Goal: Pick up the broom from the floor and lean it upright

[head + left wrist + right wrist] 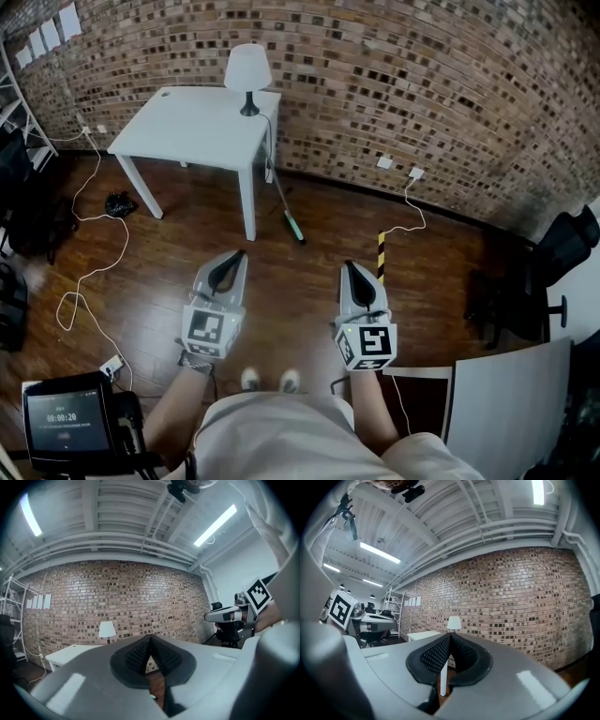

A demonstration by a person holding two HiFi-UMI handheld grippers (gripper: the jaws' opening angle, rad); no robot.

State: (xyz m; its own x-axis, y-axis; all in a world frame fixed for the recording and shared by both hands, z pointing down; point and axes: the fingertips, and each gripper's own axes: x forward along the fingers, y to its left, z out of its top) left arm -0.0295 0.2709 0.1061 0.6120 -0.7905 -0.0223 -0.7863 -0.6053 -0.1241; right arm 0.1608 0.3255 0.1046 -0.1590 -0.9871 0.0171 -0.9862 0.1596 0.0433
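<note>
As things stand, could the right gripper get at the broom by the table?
Likely yes, after a step forward: bare wooden floor lies between the right gripper and the broom leaning by the white table's leg.

- Small screen (67, 419), near left: a timer line that looks like 00:00:20; the smaller print around it cannot be read.
- Left gripper (237, 256) and right gripper (349, 266): each cube carries a black-and-white square code marker.
- Paper sheets (54, 30) on the far left wall: print too small to read.
- Tape (381, 255) on the floor, right: yellow-and-black warning stripes.
</note>
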